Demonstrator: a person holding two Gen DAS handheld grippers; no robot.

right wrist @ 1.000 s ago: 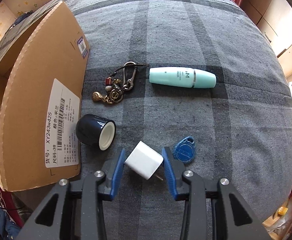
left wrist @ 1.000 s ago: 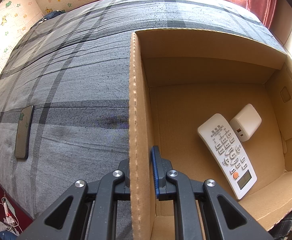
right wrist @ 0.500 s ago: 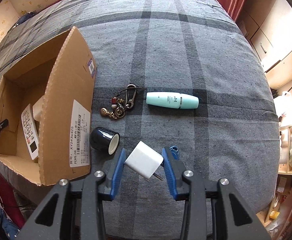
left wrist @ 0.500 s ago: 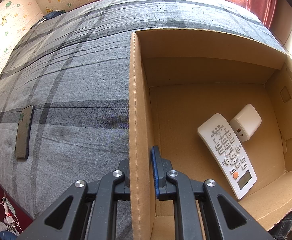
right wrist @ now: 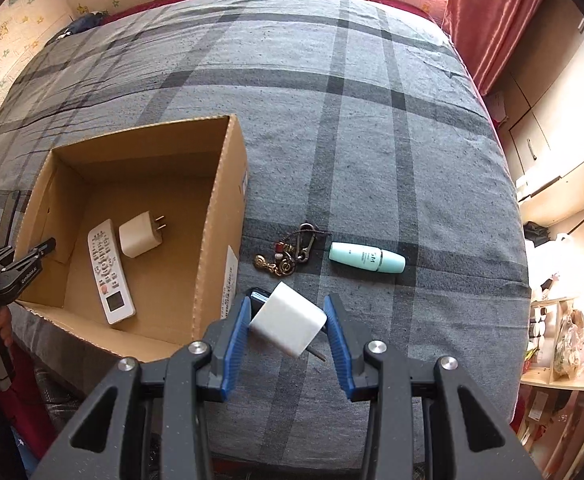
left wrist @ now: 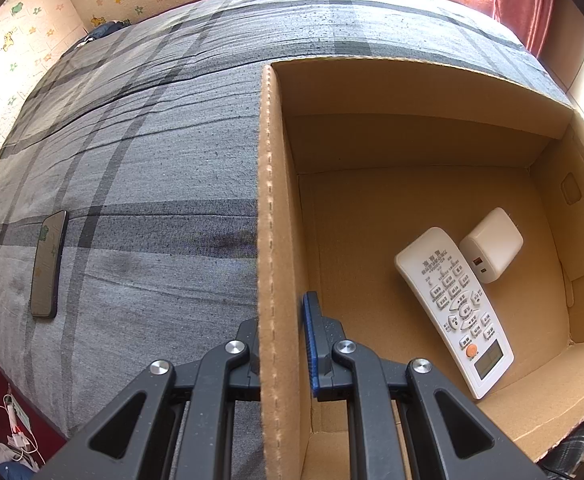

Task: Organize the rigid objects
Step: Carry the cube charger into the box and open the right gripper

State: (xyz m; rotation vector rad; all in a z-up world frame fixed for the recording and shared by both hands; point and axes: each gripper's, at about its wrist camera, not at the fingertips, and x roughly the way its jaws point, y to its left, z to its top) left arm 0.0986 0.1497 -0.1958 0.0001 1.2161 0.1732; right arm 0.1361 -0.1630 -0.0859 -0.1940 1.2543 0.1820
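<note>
Charger (right wrist: 288, 330) clamped in right gripper (right wrist: 288, 332), corner-on, prongs pointing down-right, carried above the bed (right wrist: 372, 140), just right of the box (right wrist: 220, 216). Likely next stop is inside the box, beside the remote (right wrist: 110, 272) and second charger (right wrist: 138, 234) already there. Left gripper (left wrist: 282, 344) pinches the box's left wall, one finger each side, presumably to steady the box for the drop. Versus 1 s ago: right gripper is much higher, the box interior now shows and the dark cup is mostly hidden behind the charger. Left view unchanged. Keychain (right wrist: 288, 254) and tube (right wrist: 366, 258) remain on the bed.
</note>
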